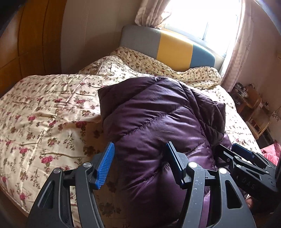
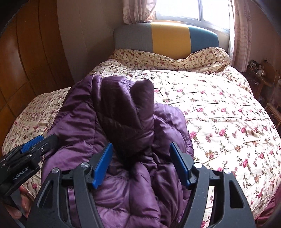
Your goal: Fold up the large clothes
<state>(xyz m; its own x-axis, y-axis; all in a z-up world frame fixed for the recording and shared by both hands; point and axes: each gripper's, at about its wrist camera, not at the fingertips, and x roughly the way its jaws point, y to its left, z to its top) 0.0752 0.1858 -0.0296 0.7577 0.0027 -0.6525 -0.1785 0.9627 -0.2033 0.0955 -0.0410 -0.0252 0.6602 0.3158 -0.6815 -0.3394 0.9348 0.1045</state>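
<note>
A purple quilted down jacket lies bunched on the floral bedspread, near the bed's foot; it also shows in the right wrist view. My left gripper is open, its jaws wide apart just above the jacket's near end, holding nothing. My right gripper is open too, jaws spread over a dark folded part of the jacket. Each gripper shows in the other's view: the right one beside the jacket's right side, the left one at its left side.
The bed has a grey, yellow and blue headboard under a bright window with curtains. A wooden wardrobe stands left. Wooden furniture with clutter stands right of the bed. A rumpled floral quilt edge lies along the headboard.
</note>
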